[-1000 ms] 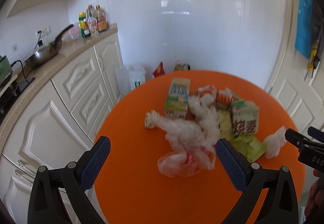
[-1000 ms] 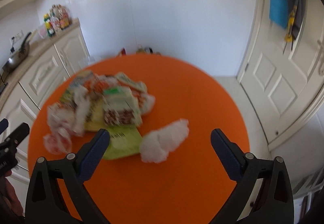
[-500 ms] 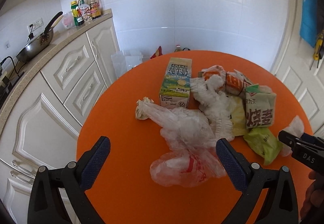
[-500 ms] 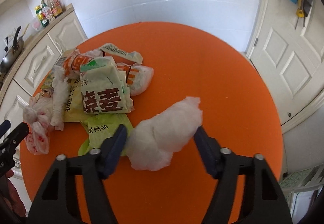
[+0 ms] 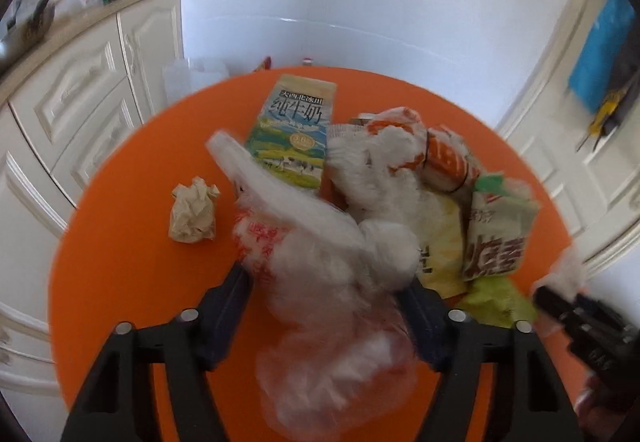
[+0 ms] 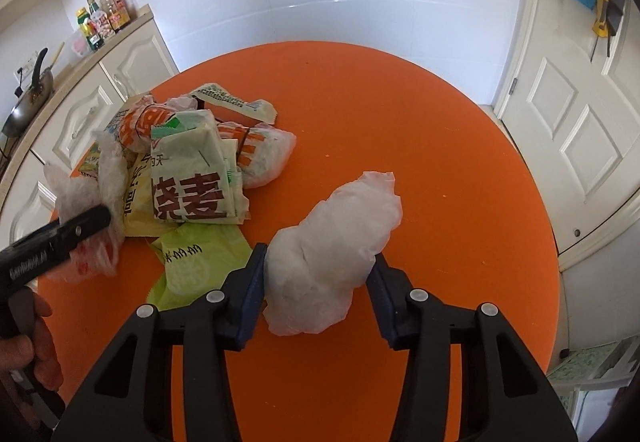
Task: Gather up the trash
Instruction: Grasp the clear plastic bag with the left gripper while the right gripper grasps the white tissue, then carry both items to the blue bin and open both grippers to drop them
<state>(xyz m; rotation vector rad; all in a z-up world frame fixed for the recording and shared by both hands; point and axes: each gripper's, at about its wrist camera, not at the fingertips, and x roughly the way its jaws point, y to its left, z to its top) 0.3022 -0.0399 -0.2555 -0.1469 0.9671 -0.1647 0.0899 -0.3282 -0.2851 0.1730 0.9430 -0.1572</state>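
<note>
A round orange table (image 6: 400, 114) fills both wrist views, in a white-tiled kitchen with cream cabinets (image 5: 80, 98) at ten o'clock and a white panelled door (image 6: 576, 130) at three o'clock. A heap of trash sits on the table's nine o'clock side in the right wrist view: a beige snack packet (image 6: 188, 178) with large brown characters lies on top, a lime green wrapper (image 6: 192, 262) just below it. In the left wrist view a milk carton (image 5: 294, 130) lies at twelve o'clock of the heap and a crumpled paper ball (image 5: 194, 210) lies apart at nine o'clock. The left gripper (image 5: 324, 298) is closing, its dark blue pads either side of a clear plastic bag (image 5: 320, 282) with red print; whether they press it yet I cannot tell, as the view is blurred. The right gripper (image 6: 318, 280) is also closing, both pads squeezing a crumpled white plastic bag (image 6: 332, 238) that lies alone at the table's centre
</note>
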